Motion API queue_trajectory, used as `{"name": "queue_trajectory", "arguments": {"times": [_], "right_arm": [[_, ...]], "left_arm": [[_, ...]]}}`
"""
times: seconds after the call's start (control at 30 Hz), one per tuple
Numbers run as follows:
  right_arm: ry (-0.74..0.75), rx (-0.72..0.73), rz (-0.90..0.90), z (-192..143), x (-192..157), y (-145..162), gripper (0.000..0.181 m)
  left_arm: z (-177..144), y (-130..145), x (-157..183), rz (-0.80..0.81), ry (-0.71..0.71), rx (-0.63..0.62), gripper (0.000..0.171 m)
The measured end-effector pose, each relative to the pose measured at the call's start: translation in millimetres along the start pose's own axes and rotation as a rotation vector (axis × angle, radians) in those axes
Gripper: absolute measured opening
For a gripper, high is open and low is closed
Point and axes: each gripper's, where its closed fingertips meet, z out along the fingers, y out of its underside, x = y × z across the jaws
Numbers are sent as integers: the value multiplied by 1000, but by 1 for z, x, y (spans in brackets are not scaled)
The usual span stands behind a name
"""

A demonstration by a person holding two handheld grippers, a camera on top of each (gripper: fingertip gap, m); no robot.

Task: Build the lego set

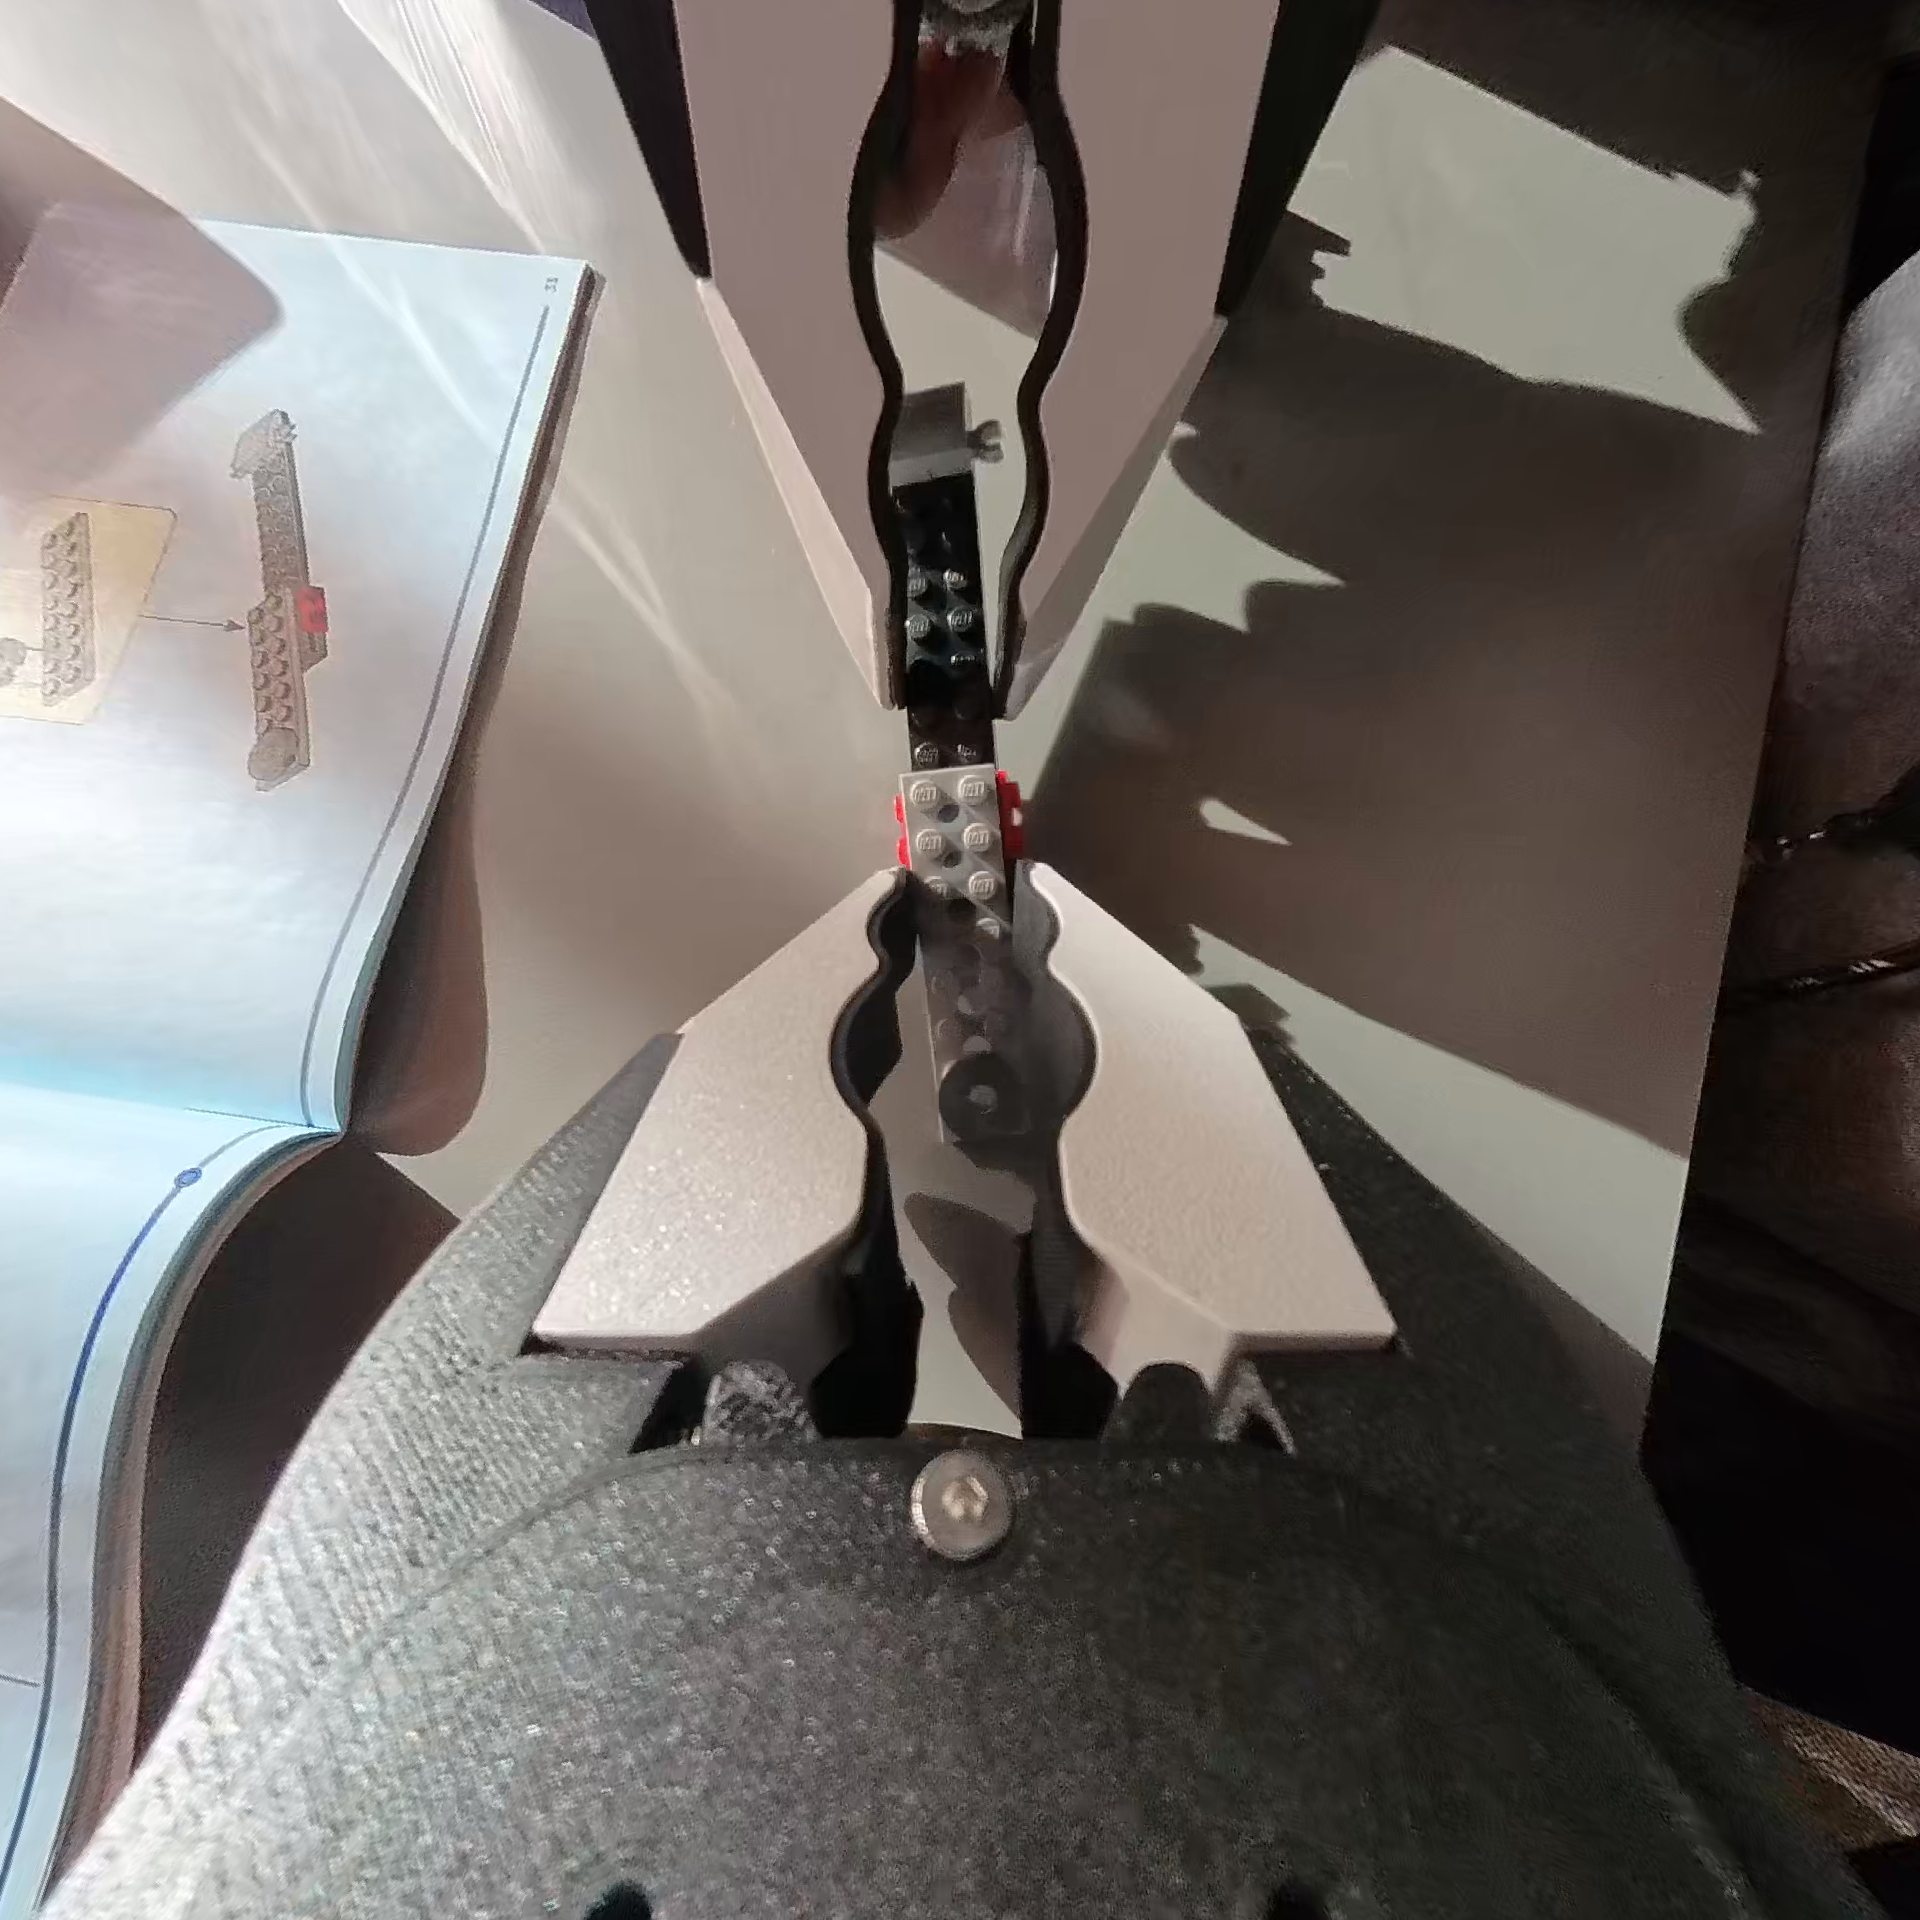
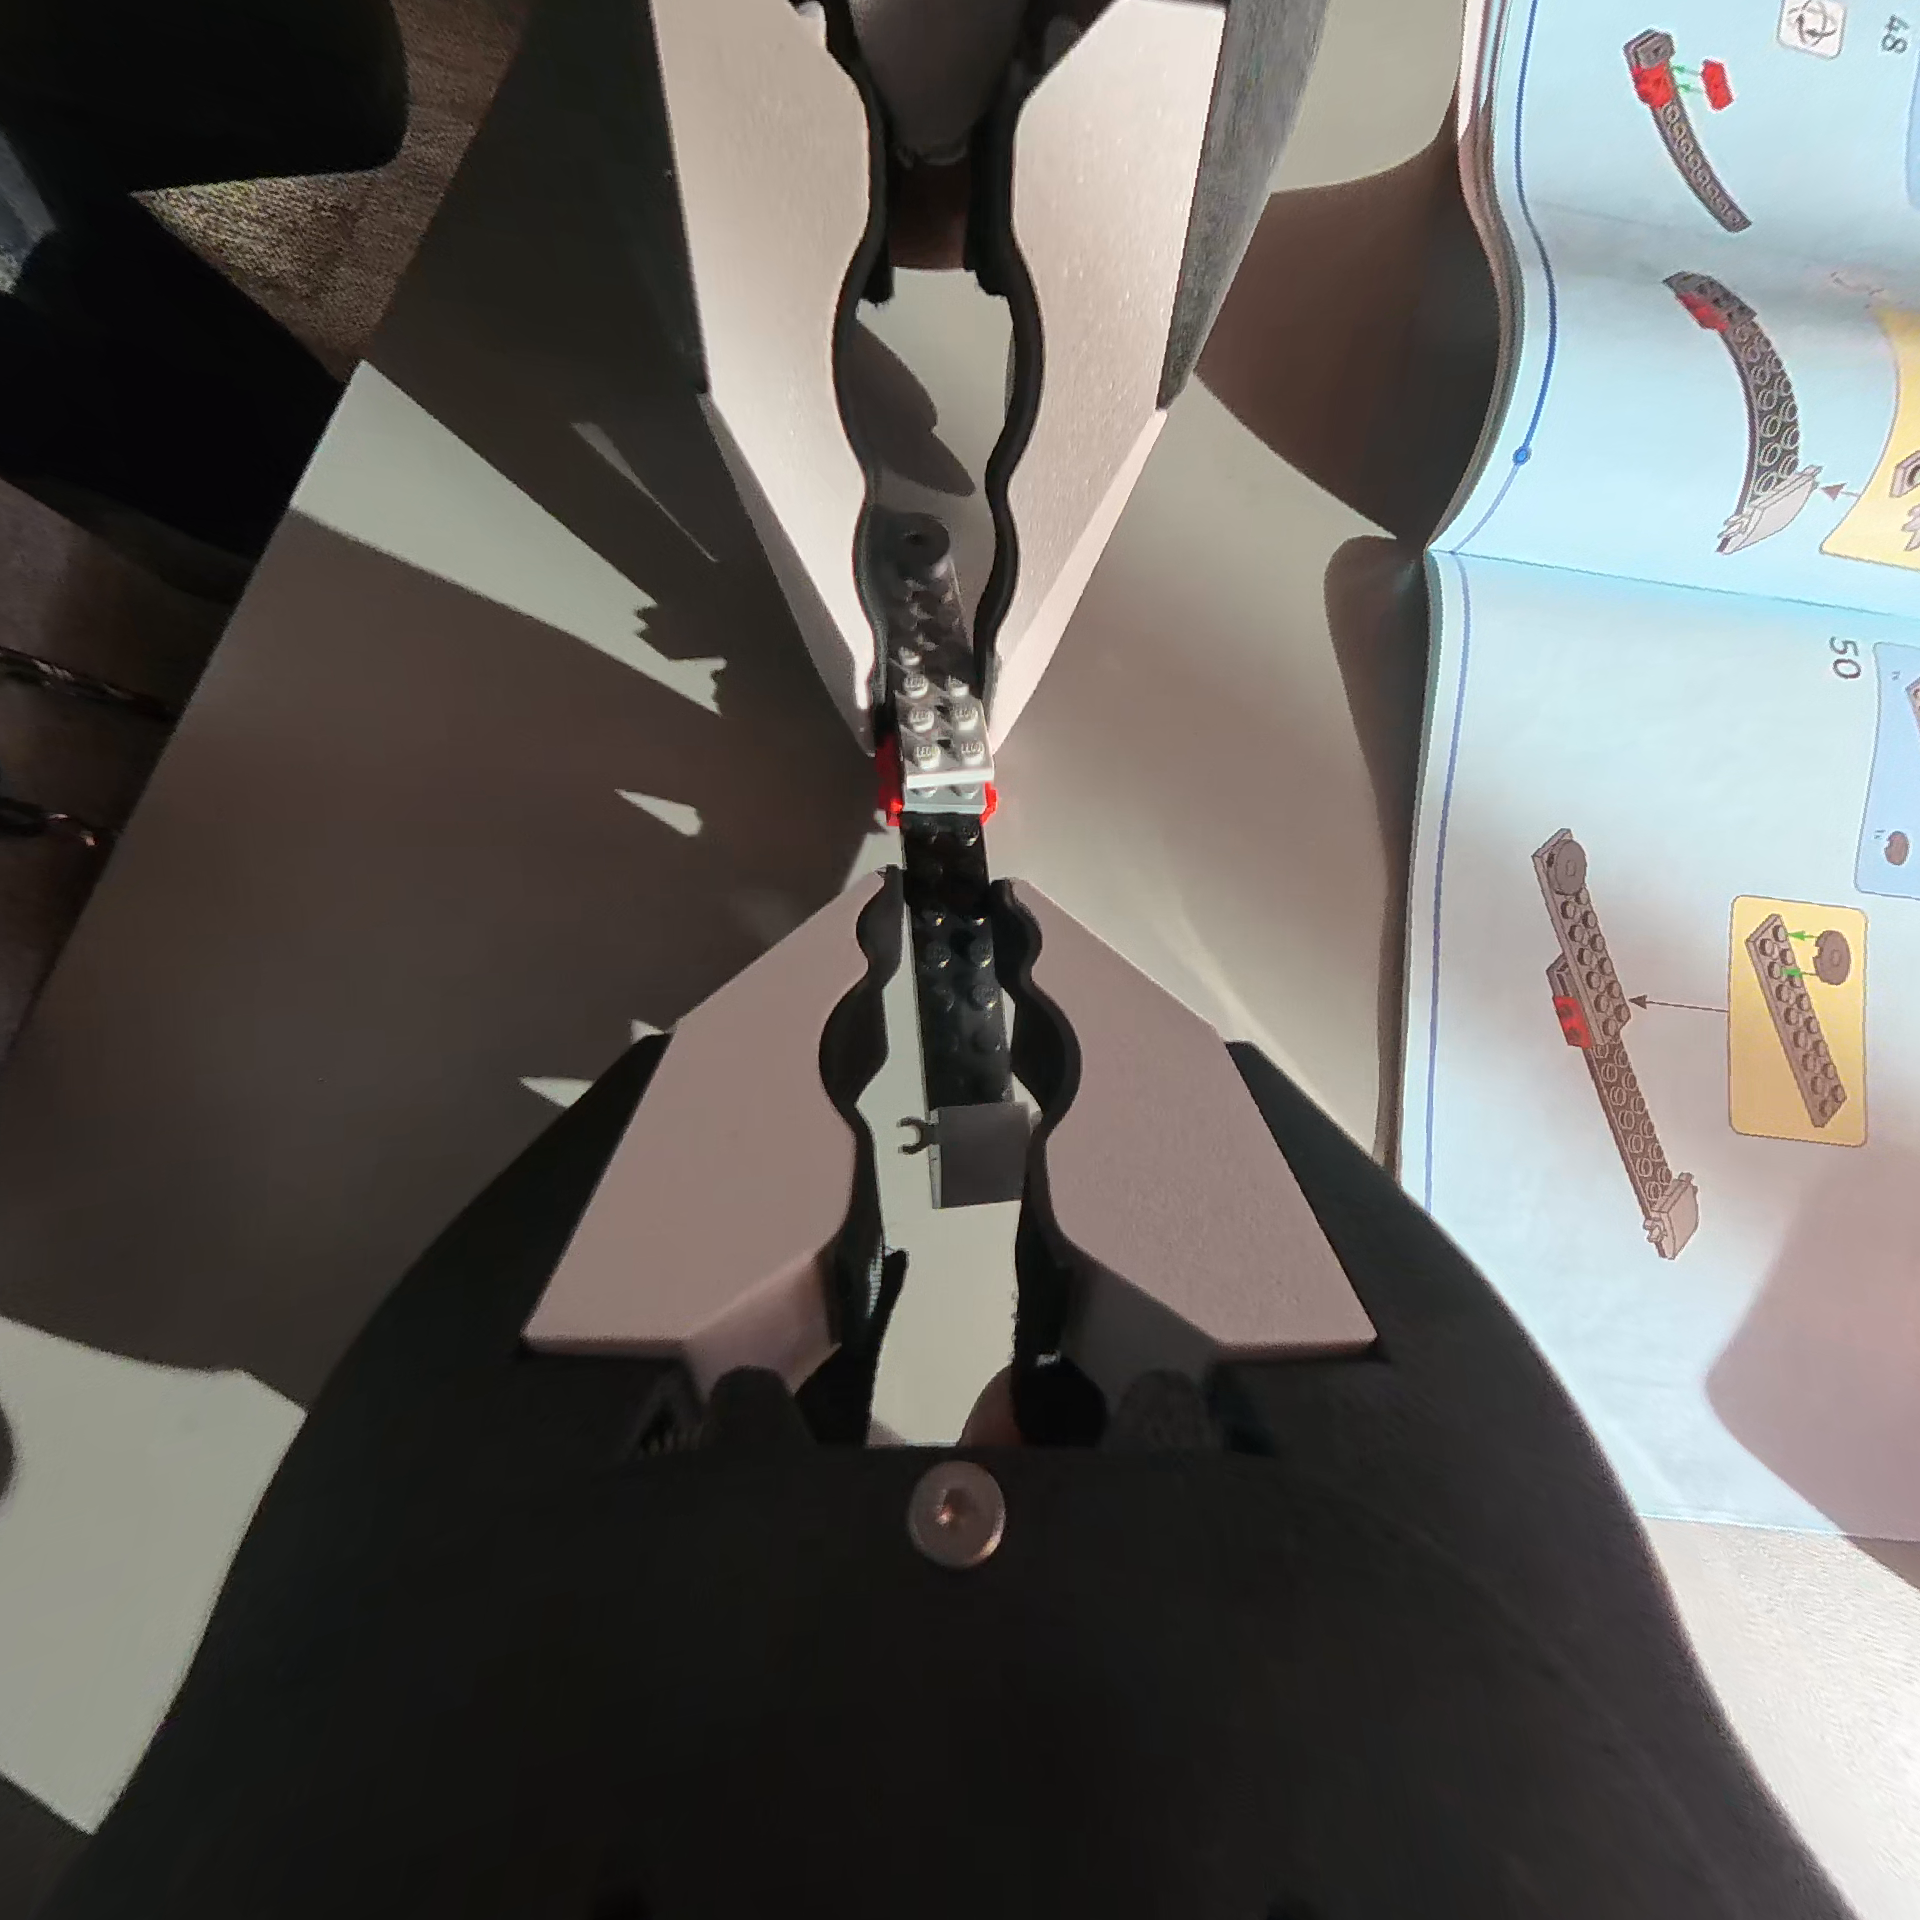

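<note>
A long lego strip is held between both grippers above the white table point(image 1: 675, 727). Its grey plate point(image 1: 961, 831) carries a black round piece point(image 1: 982, 1096) at its near end and sits over a red brick point(image 1: 1010, 805) in the middle. My left gripper point(image 1: 961, 883) is shut on this grey plate. My right gripper point(image 2: 945, 883) is shut on the black plate point(image 2: 961, 997), which has a grey clip piece point(image 2: 977, 1153) at its near end. The grippers face each other, tips close together; the right gripper point(image 1: 945, 696) shows in the left view, the left gripper point(image 2: 935, 738) in the right view.
An open instruction booklet point(image 1: 260, 623) lies on the table beside the grippers; it also shows in the right wrist view point(image 2: 1662, 831). Dark fabric point(image 1: 1849, 727) lies beyond the table edge. Hard gripper shadows fall across the table top. My two grippers' fingertips are within a few centimetres of each other.
</note>
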Motion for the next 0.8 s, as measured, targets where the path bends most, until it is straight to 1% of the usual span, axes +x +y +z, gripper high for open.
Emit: {"name": "queue_trajectory", "arguments": {"times": [0.17, 0.3, 0.47, 0.53, 0.6, 0.67, 0.73, 0.8], "right_arm": [[0, 20, -9, -3, 1, -2, 18], [24, 33, -13, -4, 5, -3, 21], [101, 41, 30, -14, 16, -2, 30], [154, 46, 80, -23, 23, -2, 33], [215, 59, 172, -34, 28, -2, 35], [273, 93, 328, -43, 29, -5, 34], [280, 187, 548, -46, 23, -13, 34], [247, 314, 762, -42, 13, -23, 37]], "left_arm": [[0, -2, 1, -49, 34, 21, 18], [-1, -3, -1, -87, 31, 41, 18], [-3, -6, -3, -116, 4, 63, 19], [-3, -6, -5, -138, -10, 62, 19], [-3, -5, -6, -162, -22, 58, 19], [-1, -3, -8, -175, -41, 49, 19], [-1, -3, -9, -166, -61, 46, 19], [0, -3, -10, -170, -77, 48, 19]]}}
